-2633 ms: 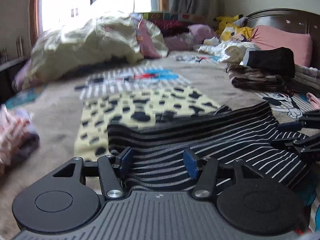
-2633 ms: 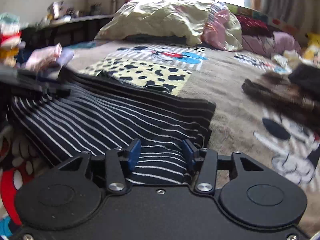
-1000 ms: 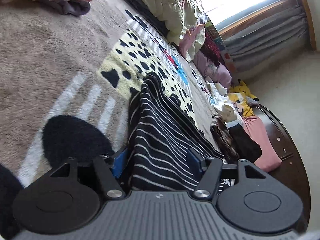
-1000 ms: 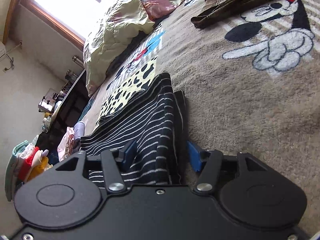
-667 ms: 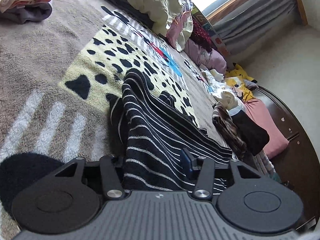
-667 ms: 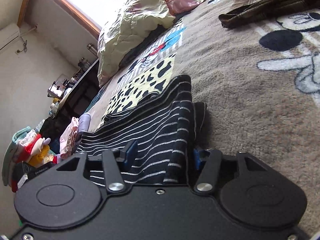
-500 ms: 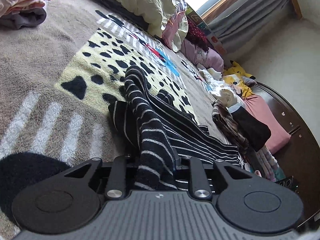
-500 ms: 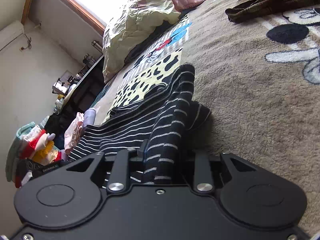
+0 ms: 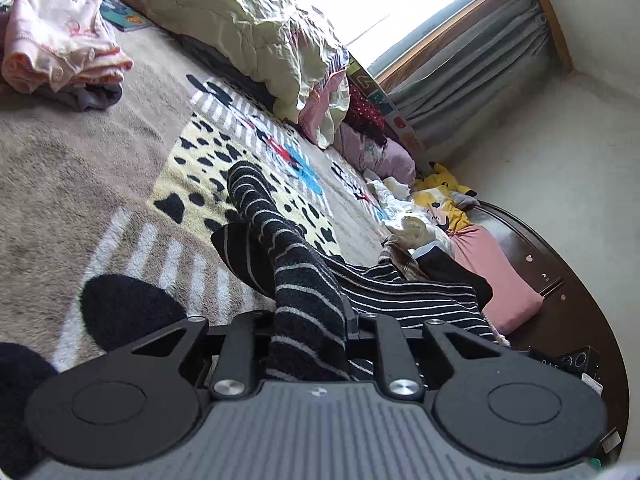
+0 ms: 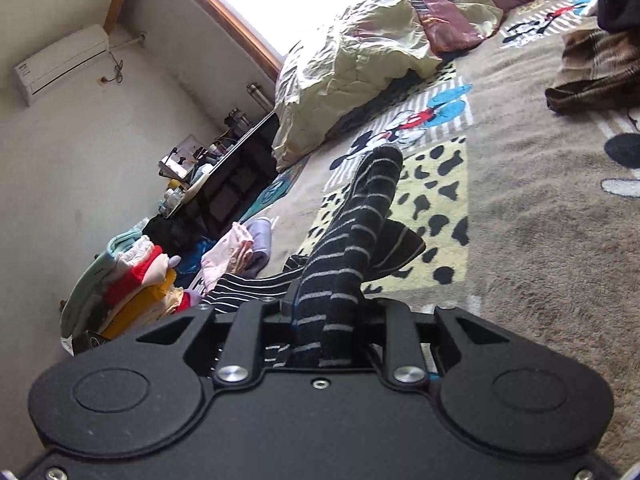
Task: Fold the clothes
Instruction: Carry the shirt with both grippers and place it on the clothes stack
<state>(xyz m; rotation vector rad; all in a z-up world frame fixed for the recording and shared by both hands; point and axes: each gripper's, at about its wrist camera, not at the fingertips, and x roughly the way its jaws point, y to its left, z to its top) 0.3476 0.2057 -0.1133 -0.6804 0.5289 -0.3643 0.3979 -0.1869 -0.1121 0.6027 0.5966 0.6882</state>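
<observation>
On the patterned blanket [image 9: 60, 176] that covers the bed, the black striped garment [image 9: 304, 280] is gripped at two places at once: the left tongs [image 9: 310, 322] are closed on a bunched fold of it, and the right tongs [image 10: 330, 312] are likewise clamped on a thick pinch of the same cloth, which rises out of each pair of jaws and trails away over the yellow spotted patch of the blanket. By my reading the fold is at an early stage, since the garment lies rumpled and gathered rather than flat, with no clean crease showing; what seems left is to carry the two held ends over, lay them down evenly and smooth the result. A folded pink garment [image 9: 56, 40] lying further up the bed suggests some clothes are already done, while a brown plaid piece [image 10: 596, 76] lies loose and may still wait its turn. Each camera adds something. From the left wrist one sees the pink pillow [image 9: 496, 276] against the dark headboard, a yellow plush toy [image 9: 440, 196] and the grey curtain [image 9: 472, 72] by the window. Only the right wrist shows the stack of folded clothes [image 10: 132, 280] off the bed's edge, the cluttered dark side table [image 10: 224, 184] and the air conditioner [image 10: 60, 64] high on the wall. Both show the crumpled pale quilt [image 10: 360, 64].
</observation>
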